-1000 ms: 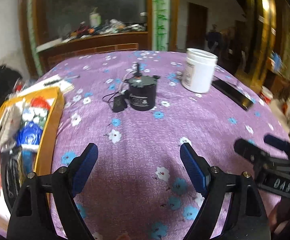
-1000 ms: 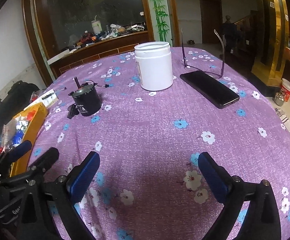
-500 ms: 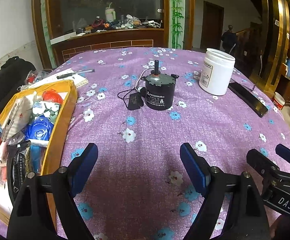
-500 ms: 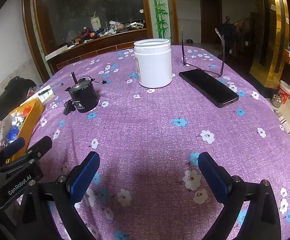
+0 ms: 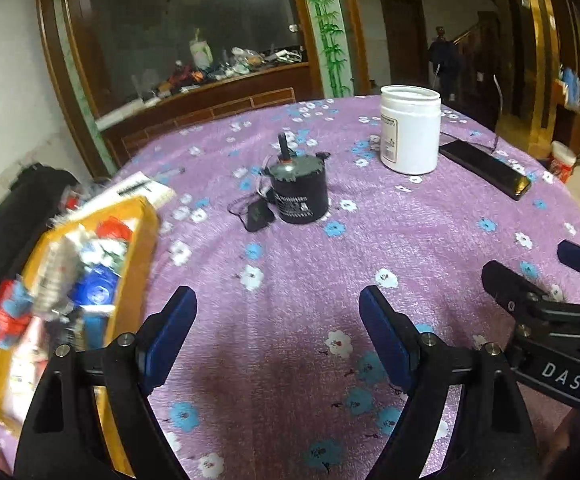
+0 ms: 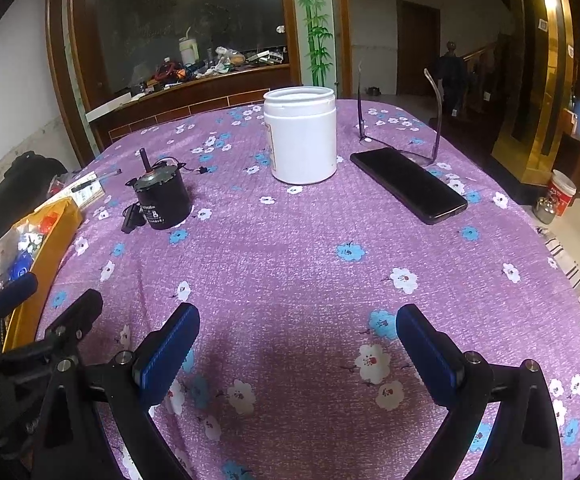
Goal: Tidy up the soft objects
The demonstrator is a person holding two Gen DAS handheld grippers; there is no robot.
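Left wrist view: left gripper point(image 5: 278, 332) spread wide with nothing between its blue pads, low over the purple flowered tablecloth point(image 5: 409, 240). At far left, a yellow open box point(image 5: 140, 248) crammed with crinkly packets and soft pouches point(image 5: 78, 276), likely the soft things to sort. Probably light, limp and slippery in their wrappers; best pinched at a bunched fold or corner, gently. Blurred by motion, so single items not to be told apart; near end of the box cut off. Right gripper point(image 5: 537, 276) at the right edge, only partly seen.

Right wrist view: right gripper point(image 6: 297, 344) also wide and empty. Farther off, a black cylindrical motor with a shaft point(image 6: 162, 200), a white plastic jar point(image 6: 301, 138), a black phone point(image 6: 407, 184) with clear-framed glasses point(image 6: 401, 128) behind. Box half hidden at left behind the other gripper.
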